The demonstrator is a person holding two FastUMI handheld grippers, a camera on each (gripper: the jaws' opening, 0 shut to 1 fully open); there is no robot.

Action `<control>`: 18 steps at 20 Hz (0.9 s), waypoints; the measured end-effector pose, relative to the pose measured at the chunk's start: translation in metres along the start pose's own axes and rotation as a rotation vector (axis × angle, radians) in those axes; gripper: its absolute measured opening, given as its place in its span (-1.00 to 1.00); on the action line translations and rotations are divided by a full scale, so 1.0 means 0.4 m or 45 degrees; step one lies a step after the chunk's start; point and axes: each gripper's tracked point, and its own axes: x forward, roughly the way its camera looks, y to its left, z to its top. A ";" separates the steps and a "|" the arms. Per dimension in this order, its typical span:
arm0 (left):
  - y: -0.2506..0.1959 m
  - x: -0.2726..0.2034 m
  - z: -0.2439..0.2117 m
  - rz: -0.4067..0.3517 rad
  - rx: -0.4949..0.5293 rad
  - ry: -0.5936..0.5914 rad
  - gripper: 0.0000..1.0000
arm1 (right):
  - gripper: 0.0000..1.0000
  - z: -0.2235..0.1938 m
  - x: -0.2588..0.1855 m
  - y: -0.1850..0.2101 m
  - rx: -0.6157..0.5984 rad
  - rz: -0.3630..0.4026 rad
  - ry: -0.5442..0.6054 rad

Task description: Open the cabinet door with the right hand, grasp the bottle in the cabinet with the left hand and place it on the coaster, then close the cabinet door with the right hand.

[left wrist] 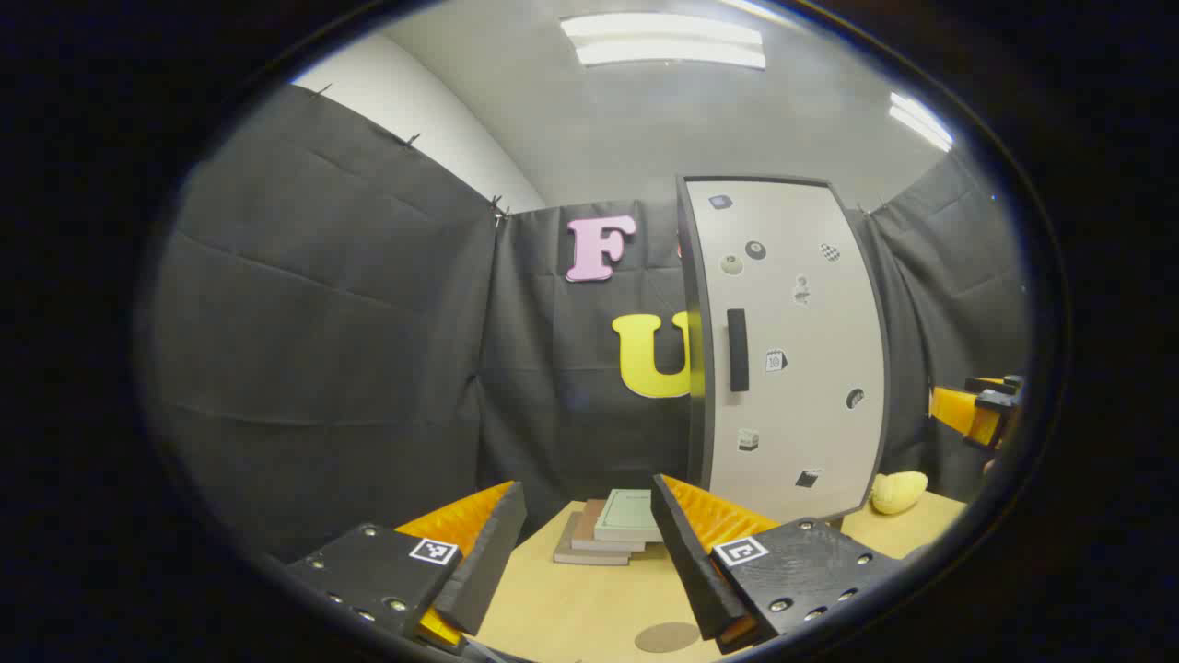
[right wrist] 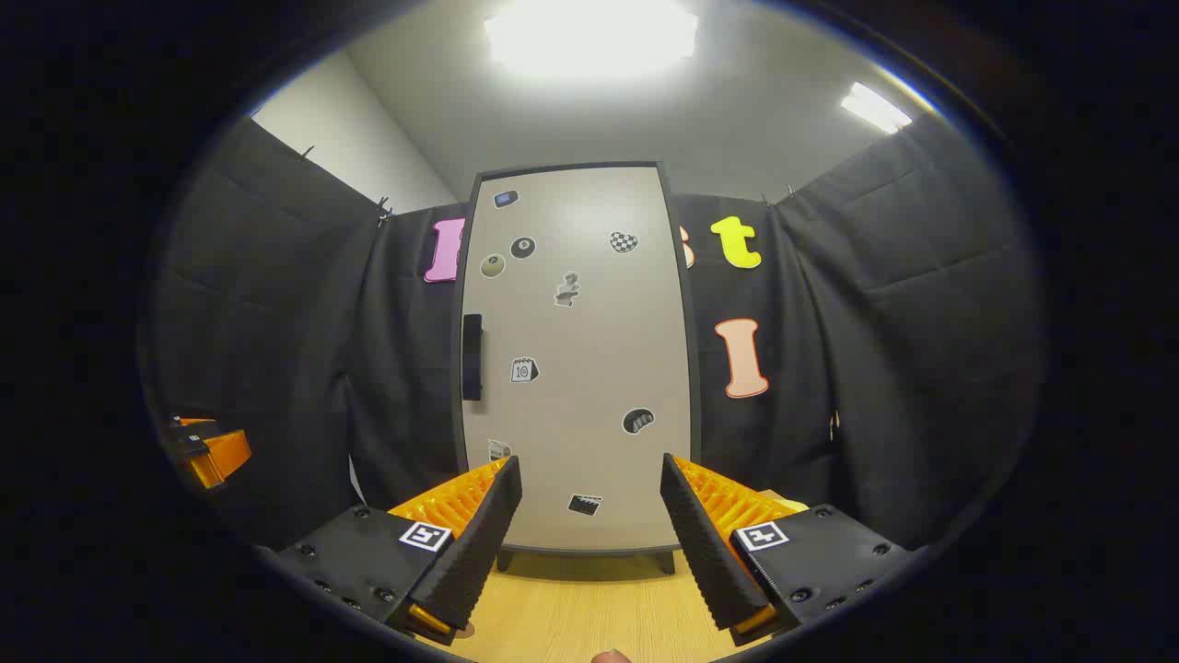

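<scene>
Two handheld grippers, same build.

Left gripper (left wrist: 585,552) and right gripper (right wrist: 589,534) each have two wedge fingers with ribbed inner faces, on black blocks dotted with screws, each block bearing a small square black-and-white marker.

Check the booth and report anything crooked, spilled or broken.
Nothing stands out. The cabinet door is shut and upright, the stack of books is loosely piled but stable on the table, and the coaster lies flat.
</scene>
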 end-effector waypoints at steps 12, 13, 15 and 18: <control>0.021 -0.014 0.019 0.024 0.028 -0.023 0.75 | 0.92 0.004 -0.010 0.025 -0.005 0.027 -0.025; 0.023 -0.015 0.018 0.024 0.028 -0.025 0.73 | 0.93 0.003 -0.010 0.024 -0.006 0.023 -0.030; 0.020 -0.012 0.016 0.020 0.029 -0.024 0.70 | 0.92 0.003 -0.005 0.028 -0.002 0.021 -0.033; 0.015 -0.002 0.009 0.008 0.027 -0.015 0.70 | 0.86 0.003 0.006 0.032 -0.006 0.020 -0.034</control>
